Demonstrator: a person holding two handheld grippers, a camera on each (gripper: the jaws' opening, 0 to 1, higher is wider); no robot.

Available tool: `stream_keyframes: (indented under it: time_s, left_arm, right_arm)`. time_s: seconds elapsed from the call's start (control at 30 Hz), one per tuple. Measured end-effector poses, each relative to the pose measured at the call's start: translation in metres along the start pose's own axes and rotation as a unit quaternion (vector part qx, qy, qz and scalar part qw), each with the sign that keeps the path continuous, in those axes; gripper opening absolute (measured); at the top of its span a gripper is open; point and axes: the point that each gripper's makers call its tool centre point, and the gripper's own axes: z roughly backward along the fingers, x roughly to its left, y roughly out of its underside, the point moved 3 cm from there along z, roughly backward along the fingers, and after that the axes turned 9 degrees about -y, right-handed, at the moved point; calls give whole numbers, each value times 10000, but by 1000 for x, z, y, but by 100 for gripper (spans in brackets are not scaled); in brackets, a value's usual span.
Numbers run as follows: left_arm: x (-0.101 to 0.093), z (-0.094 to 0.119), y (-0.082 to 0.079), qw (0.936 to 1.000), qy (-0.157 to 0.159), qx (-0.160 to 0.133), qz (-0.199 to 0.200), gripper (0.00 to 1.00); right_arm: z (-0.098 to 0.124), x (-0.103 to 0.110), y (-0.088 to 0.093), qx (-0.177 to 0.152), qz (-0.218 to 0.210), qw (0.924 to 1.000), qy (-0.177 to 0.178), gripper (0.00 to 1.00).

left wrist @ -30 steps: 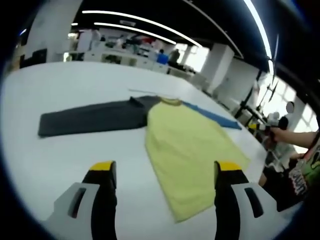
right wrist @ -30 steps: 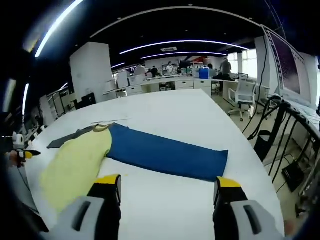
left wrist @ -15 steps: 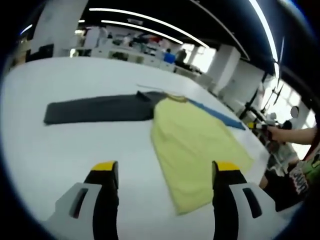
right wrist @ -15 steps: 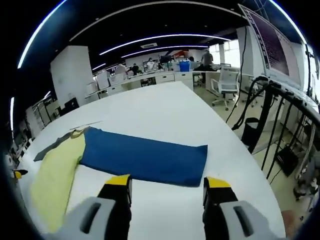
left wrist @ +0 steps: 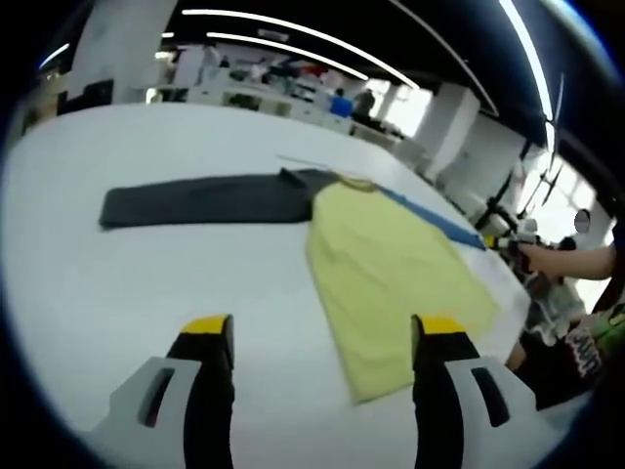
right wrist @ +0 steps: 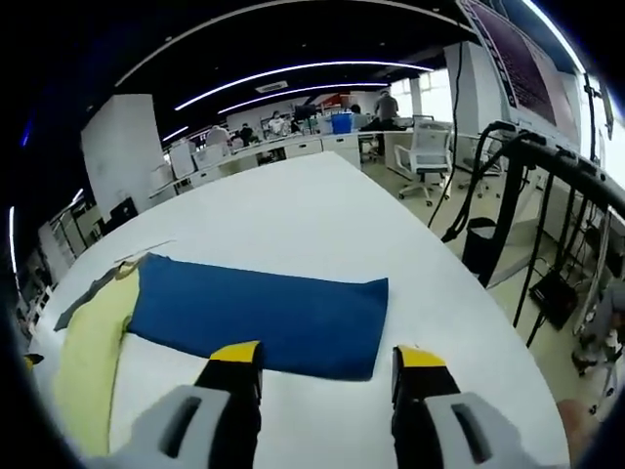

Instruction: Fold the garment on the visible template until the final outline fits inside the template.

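A long-sleeved shirt lies flat on the white table point(left wrist: 146, 283). Its yellow body point(left wrist: 395, 274) spreads in front of my left gripper point(left wrist: 319, 337), which hangs open above the table, a little short of the hem. The dark grey sleeve point(left wrist: 200, 202) stretches away to the left. The blue sleeve point(right wrist: 259, 313) lies straight out in the right gripper view, its cuff end just ahead of my open right gripper point(right wrist: 325, 360). The yellow body point(right wrist: 83, 366) shows at the left there. In the left gripper view the blue sleeve point(left wrist: 435, 223) is a thin strip behind the body.
The right gripper point(left wrist: 508, 240), held by a person's hand, shows at the right of the left gripper view. The table edge point(right wrist: 479, 322) falls away right of the blue sleeve, with cables, a black frame and an office chair point(right wrist: 430, 161) beyond. Desks and people stand far behind.
My right gripper has moved closer to the blue sleeve's cuff end. The left view has shifted slightly, so the shirt sits a bit further right and away.
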Motion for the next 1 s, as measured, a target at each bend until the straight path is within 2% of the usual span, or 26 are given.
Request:
stream_keyframes:
  time_s: [0.1, 0.27, 0.37, 0.43, 0.5, 0.53, 0.73, 0.8, 1.0]
  left_arm:
    - [1, 0, -2, 10000, -19, -18, 13, 69]
    - [-1, -1, -1, 10000, -17, -10, 35, 68]
    - [-3, -2, 2, 10000, -7, 26, 11, 67]
    - [-3, -2, 4, 10000, -30, 51, -70, 67]
    - [-4, -2, 5, 10000, -3, 42, -8, 66]
    - [-5, -2, 5, 10000, 3, 48, 36, 66]
    - [-4, -3, 3, 10000, -45, 37, -21, 63]
    - [-4, -2, 2, 10000, -29, 2, 6, 61]
    - [-5, -3, 2, 10000, 2, 12, 54, 60]
  right_arm:
    - [-1, -4, 0, -9, -91, 10000, 30, 42]
    - [-2, -8, 2, -21, -208, 9998, 42, 41]
    - [0, -12, 2, 3, -115, 9998, 152, 31]
    - [0, -10, 2, -12, -345, 9994, 43, 25]
    - [-1, -9, 2, 10, -280, 9996, 40, 20]
    - [-1, -11, 2, 20, -181, 9998, 99, 18]
    - [1, -17, 3, 65, -234, 9993, 279, 3]
    - [1, -16, 0, 6, -293, 9993, 249, 0]
    - [3, -12, -6, 39, -77, 9996, 265, 0]
